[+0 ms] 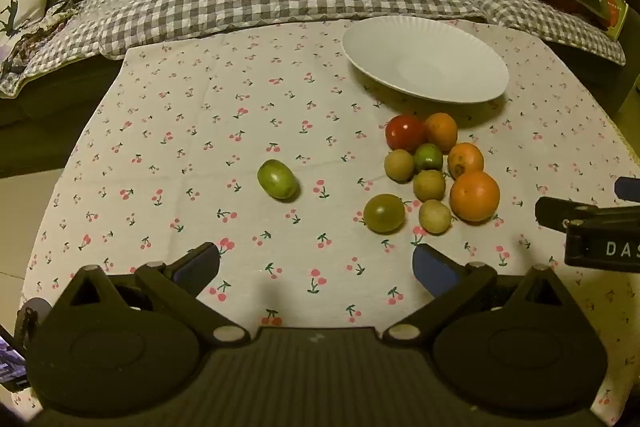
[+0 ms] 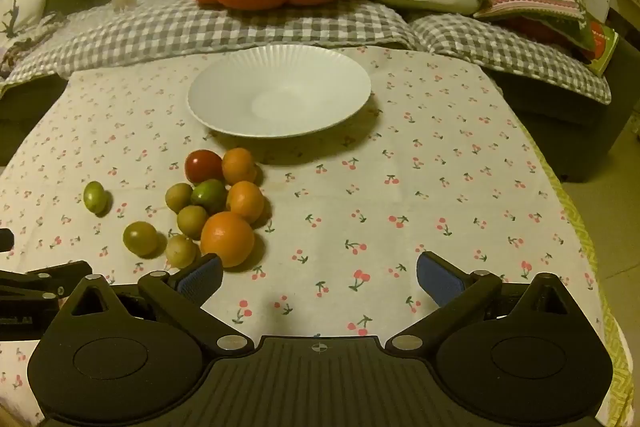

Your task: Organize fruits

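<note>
Fruits point(image 2: 224, 203) sit clustered on the tablecloth point(image 2: 400, 187) just in front of the empty plate point(image 2: 280, 95), ahead-left of our right gripper point(image 2: 318, 277) and ahead-right of the left gripper point(image 1: 316, 267); both w/ jaws apart, nothing held; right looks nearer.

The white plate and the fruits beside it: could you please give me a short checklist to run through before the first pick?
1. White plate holds nothing yet: ok.
2. Left gripper open, nothing held: ok.
3. Right gripper open, nothing held: ok.
4. Large orange nearest the right gripper, top unobstructed: ok.
5. Lone green fruit apart from the pile, free to grasp: ok.
6. Fruits in the pile touch, so neighbours may roll: not ok.
</note>
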{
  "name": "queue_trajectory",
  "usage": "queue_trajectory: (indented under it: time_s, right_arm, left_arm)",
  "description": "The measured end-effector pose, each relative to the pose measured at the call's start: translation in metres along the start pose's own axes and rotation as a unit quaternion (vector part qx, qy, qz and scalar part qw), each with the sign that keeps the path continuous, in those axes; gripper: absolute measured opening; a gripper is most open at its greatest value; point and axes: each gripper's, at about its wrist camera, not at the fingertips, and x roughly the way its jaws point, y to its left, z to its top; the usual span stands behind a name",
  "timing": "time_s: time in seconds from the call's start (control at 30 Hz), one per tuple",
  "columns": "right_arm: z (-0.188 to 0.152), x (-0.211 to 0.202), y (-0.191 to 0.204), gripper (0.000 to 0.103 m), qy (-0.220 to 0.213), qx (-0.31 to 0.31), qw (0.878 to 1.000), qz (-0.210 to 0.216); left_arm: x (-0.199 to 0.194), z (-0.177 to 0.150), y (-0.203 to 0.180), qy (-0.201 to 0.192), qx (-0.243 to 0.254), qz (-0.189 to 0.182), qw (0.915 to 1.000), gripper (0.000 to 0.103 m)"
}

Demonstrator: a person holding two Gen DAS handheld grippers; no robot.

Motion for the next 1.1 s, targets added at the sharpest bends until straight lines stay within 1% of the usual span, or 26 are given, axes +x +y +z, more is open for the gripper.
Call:
queue_trajectory:
  time_s: [0.17, 0.23, 0.27, 0.3, 0.47, 0.5, 1.1]
  right_arm:
    - [-0.001, -0.001, -0.003, 0.103, -0.001, -0.001, 1.0, -0.003]
    - [-0.001, -0.001, 0.002, 0.103, -0.002, -0.002, 1.0, -0.002]
    - [-0.001, -0.001, 0.002, 0.103, -0.002, -0.003, 1.0, -0.003]
    - [-0.001, -0.001, 0.003, 0.103, -0.002, -0.003, 1.0, -0.004]
    - [-0.002, -0.005, 0.009, 0.103, -0.002, -0.003, 1.0, -0.004]
    - [-0.001, -0.002, 0.003, 0.103, -0.003, -0.005, 1.0, 0.001]
    - [-0.002, -0.001, 0.005, 0.103, -0.002, -0.007, 1.0, 0.001]
  left_arm:
    - [-0.001, 0.001, 0.004, -0.004, 0.0, -0.005, 1.0, 0.102]
    - [-0.001, 0.001, 0.008, -0.004, 0.0, -0.008, 1.0, 0.102]
    - [0.002, -0.003, 0.003, -0.006, 0.01, 0.004, 0.9999, 0.102]
    - [0.001, -0.001, -0.002, -0.005, 0.012, 0.008, 0.9999, 0.102]
    - [0.002, -0.002, -0.003, -0.005, 0.012, 0.007, 0.9999, 0.102]
    - [0.002, -0.002, -0.003, -0.005, 0.012, 0.008, 0.9999, 0.102]
    - [0.003, -0.002, -0.003, -0.005, 0.012, 0.007, 0.9999, 0.102]
